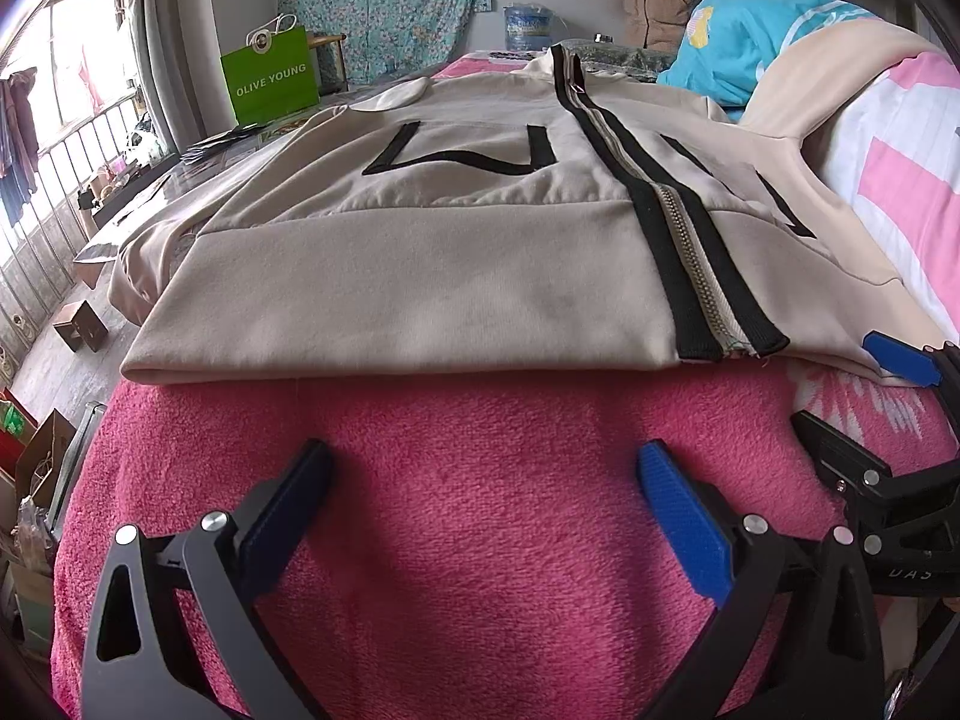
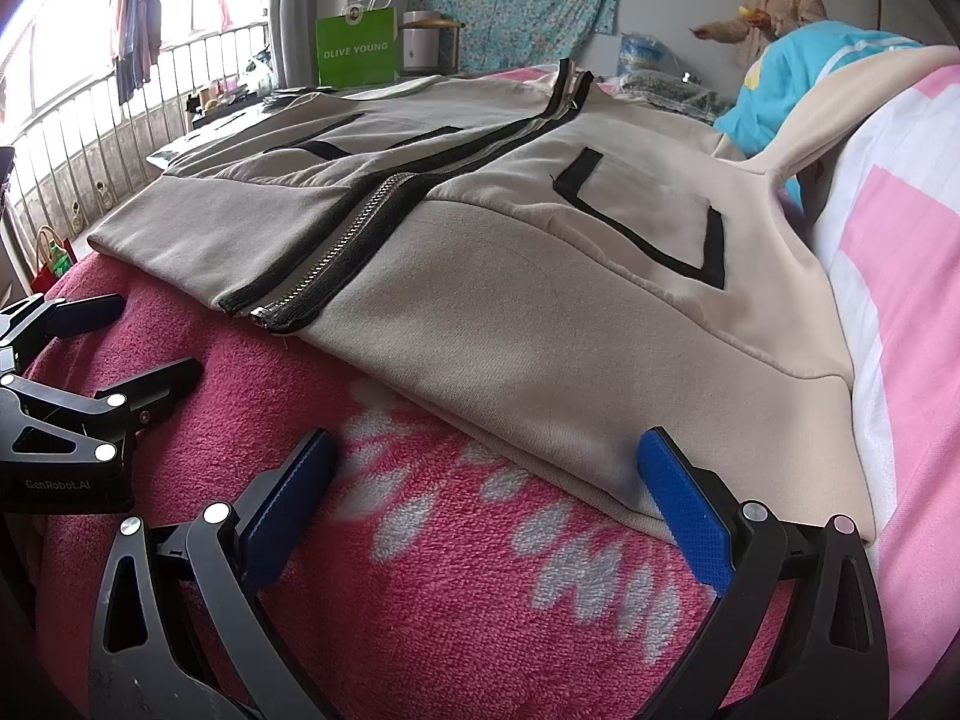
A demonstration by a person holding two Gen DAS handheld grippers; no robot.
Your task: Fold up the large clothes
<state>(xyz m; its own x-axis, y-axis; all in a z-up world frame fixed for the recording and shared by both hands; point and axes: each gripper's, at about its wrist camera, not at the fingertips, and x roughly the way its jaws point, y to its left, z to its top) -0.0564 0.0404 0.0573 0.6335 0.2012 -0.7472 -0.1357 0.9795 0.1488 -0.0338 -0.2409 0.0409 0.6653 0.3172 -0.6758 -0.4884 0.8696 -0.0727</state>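
A beige zip jacket (image 1: 420, 276), judged soft and limp, is shown spread flat on the pink blanket (image 1: 468, 480), best gripped at its hem corners; left gripper (image 1: 480, 510) and right gripper (image 2: 486, 504) gape wide, empty.

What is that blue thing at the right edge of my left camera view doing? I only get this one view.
Observer: It is a finger of the right gripper. The gripper is open, and its right finger sits at the jacket hem. I cannot tell whether it touches the hem.
Operator: Does the jacket's right side have a pocket too?
Observer: Yes. The pocket shows whole here, with black trim on three sides.
Operator: Is anything beside the green bag?
Observer: A white pot stands just right of the bag.
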